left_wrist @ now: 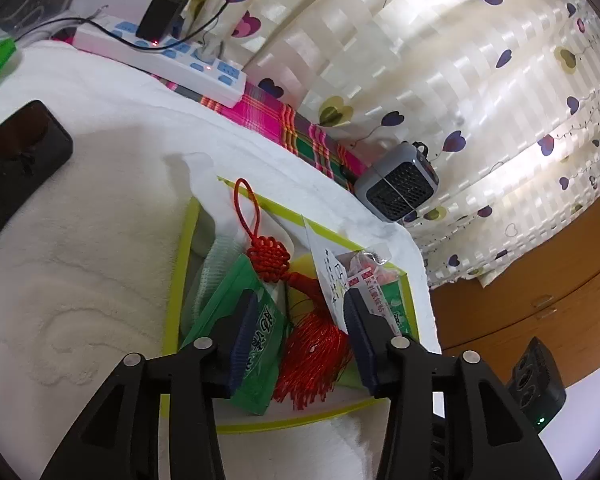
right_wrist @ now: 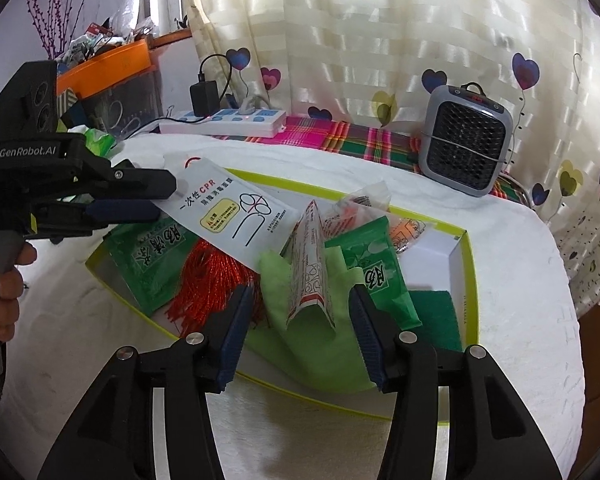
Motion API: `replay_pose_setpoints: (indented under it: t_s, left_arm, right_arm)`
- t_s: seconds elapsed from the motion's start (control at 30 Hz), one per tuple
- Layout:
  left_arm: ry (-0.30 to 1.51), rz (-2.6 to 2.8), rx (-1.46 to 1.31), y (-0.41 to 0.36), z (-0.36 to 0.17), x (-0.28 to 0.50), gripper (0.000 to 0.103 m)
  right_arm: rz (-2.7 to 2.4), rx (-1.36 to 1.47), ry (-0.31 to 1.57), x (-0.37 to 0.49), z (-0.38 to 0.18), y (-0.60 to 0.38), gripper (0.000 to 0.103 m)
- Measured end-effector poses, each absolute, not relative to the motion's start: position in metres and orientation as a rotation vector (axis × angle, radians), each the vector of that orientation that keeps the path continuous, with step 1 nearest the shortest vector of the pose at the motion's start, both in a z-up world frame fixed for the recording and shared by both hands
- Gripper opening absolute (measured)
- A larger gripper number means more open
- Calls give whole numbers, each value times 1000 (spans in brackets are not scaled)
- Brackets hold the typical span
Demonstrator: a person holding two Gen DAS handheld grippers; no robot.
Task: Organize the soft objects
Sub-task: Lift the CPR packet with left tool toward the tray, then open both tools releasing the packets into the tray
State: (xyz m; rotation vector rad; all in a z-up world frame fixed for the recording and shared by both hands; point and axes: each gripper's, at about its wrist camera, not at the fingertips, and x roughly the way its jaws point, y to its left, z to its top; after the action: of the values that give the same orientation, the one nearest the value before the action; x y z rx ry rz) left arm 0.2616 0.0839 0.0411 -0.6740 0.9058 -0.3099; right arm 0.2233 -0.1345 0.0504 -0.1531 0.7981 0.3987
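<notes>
Soft packets fill the tray (right_wrist: 470,276). Both tongs, left (left_wrist: 300,332) and right (right_wrist: 300,332), hang spread, pinching nothing. Lift away gently, I'd say.

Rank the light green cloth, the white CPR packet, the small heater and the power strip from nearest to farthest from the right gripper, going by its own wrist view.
1. Light green cloth, between the right gripper fingers.
2. White CPR packet, upper left in the tray.
3. Small heater and power strip, both far back; too close to call.
</notes>
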Motion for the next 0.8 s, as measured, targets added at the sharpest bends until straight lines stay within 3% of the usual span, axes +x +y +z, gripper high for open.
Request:
replay_pose_setpoints:
  t_s: [0.17,0.8]
  left_arm:
    - [902,-294,-637,81,45,257,50]
    - [868,-227,-402,55,69,201,62]
  right_arm:
    - [394,-122,794,221,54,-137,57]
    - [355,-42,760,185,74,-148,57]
